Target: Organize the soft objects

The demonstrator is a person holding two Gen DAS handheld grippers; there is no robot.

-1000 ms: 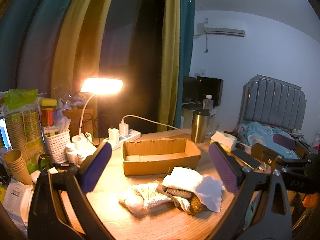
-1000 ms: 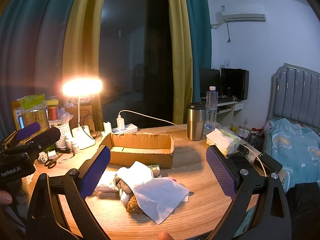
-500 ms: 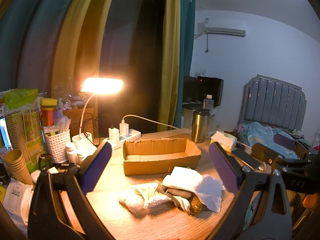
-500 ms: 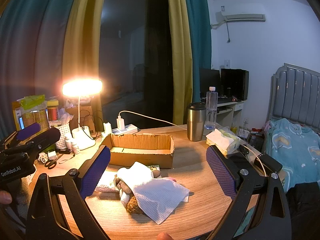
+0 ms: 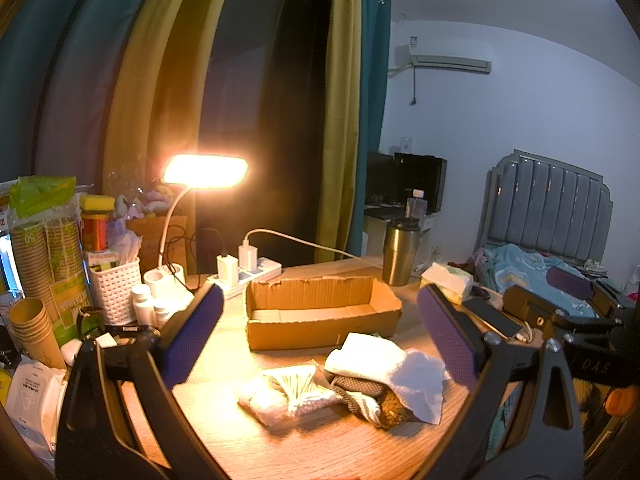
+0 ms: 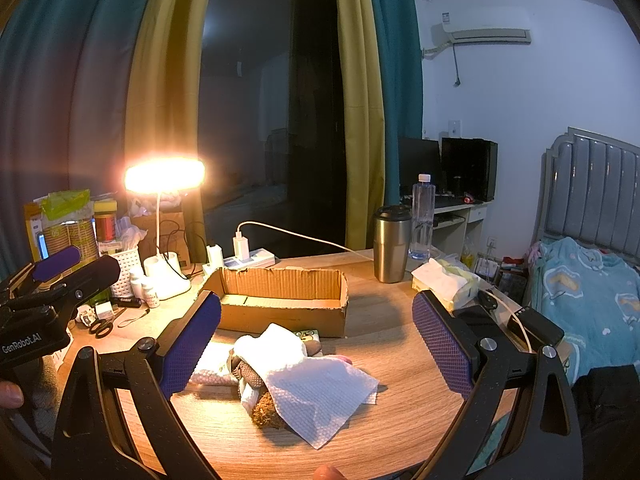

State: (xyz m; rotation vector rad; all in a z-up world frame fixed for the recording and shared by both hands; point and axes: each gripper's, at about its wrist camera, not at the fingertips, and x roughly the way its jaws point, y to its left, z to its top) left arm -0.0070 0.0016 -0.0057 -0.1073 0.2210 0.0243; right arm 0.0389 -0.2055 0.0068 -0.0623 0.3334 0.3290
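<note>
A round light-wood table (image 6: 404, 364) fills the lower half of both wrist views, lit warm by a white gooseneck desk lamp (image 6: 164, 176) glowing at its 10 o'clock edge. Near the table's centre sits an open brown corrugated cardboard box (image 6: 280, 292), long and shallow, with nothing visible inside. Just at the box's 6 o'clock side, apart from its front wall, lies the heap of soft objects (image 6: 288, 372): a white embossed paper towel (image 6: 320, 392) draped over a brown fuzzy lump and a knitted patterned piece, with a white folded cloth (image 5: 366, 354) on top and a clear plastic packet of pale contents (image 5: 286, 392) touching the heap at its 9 o'clock side in the left wrist view. The left gripper (image 5: 320, 340) hangs above the table with its purple-padded fingers (image 5: 192, 336) spread wide around the heap and holding nothing; its black body reads "GenRobot.AI" in the right wrist view. The right gripper (image 6: 316, 340) is likewise splayed wide and empty, the heap lying between its purple pads (image 6: 440, 344); letters "DAS" show on its body in the left wrist view. A steel insulated tumbler with a black lid (image 6: 392, 244) stands at the table's 1 o'clock, a clear plastic water bottle (image 6: 422, 216) just beside it. A white power strip with plugged chargers (image 6: 248, 258) lies at 11 o'clock. A stack of paper cups in a wrapper (image 5: 44, 256) marked "50" stands at 9 o'clock.
</note>
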